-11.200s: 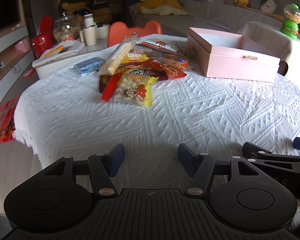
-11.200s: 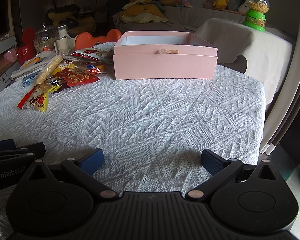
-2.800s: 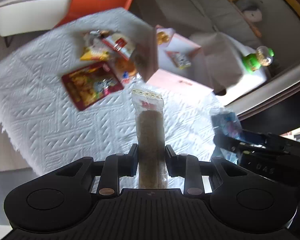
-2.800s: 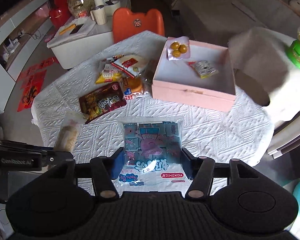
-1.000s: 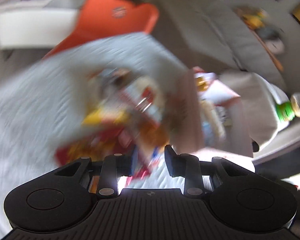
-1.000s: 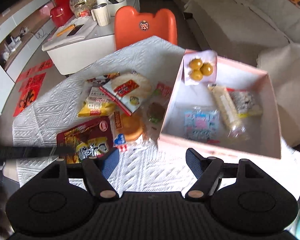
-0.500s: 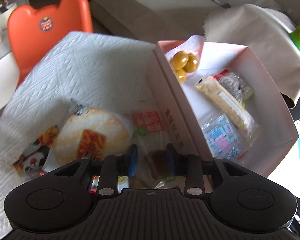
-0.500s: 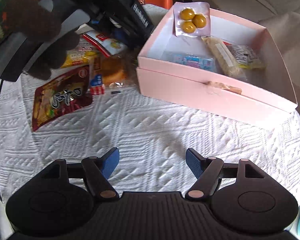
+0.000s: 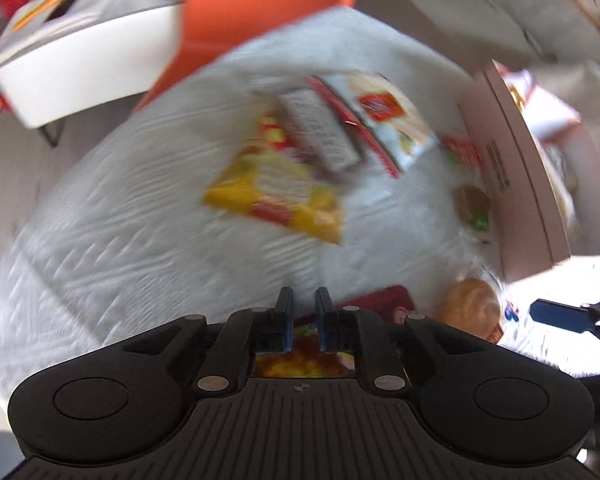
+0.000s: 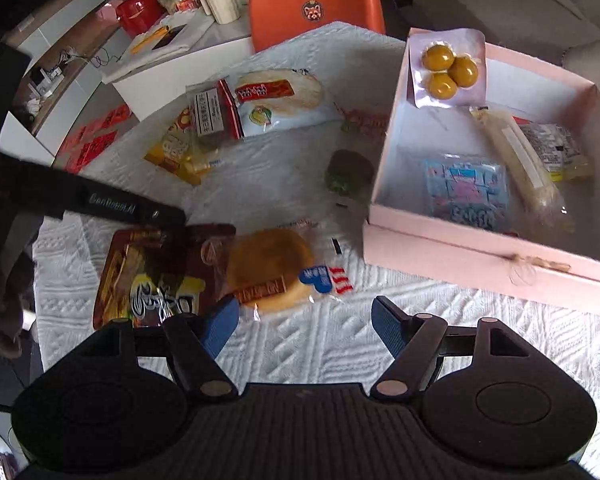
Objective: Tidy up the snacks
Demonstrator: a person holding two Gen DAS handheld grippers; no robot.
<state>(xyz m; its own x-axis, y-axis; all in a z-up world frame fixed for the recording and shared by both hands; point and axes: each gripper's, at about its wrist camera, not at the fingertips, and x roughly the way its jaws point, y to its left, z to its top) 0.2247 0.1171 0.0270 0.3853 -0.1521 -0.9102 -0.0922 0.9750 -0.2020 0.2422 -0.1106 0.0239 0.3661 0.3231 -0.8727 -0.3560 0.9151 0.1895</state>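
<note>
The pink box [image 10: 480,252] stands at the right of the table and holds several snack packs, among them a blue pack [image 10: 466,192] and a long cracker pack [image 10: 516,164]. My left gripper [image 9: 302,318] hangs just above the dark red snack bag [image 10: 156,276], its fingers nearly together with a narrow gap and nothing between them; the view is blurred. My right gripper [image 10: 304,320] is open and empty, just in front of a round bun pack [image 10: 272,268]. A yellow bag [image 10: 176,152], a white round-cake pack [image 10: 280,100] and a small dark pastry [image 10: 348,172] lie further back.
An orange chair [image 10: 312,4] stands behind the table. A low white side table [image 10: 172,52] with cups and jars is at the back left. The white tablecloth [image 10: 340,344] shows in front of my right gripper. The left gripper's body [image 10: 100,204] reaches in from the left.
My left gripper has swung from beside the box down and left to the dark red bag, its fingers closer together. My right gripper has come nearer the bun pack, still open.
</note>
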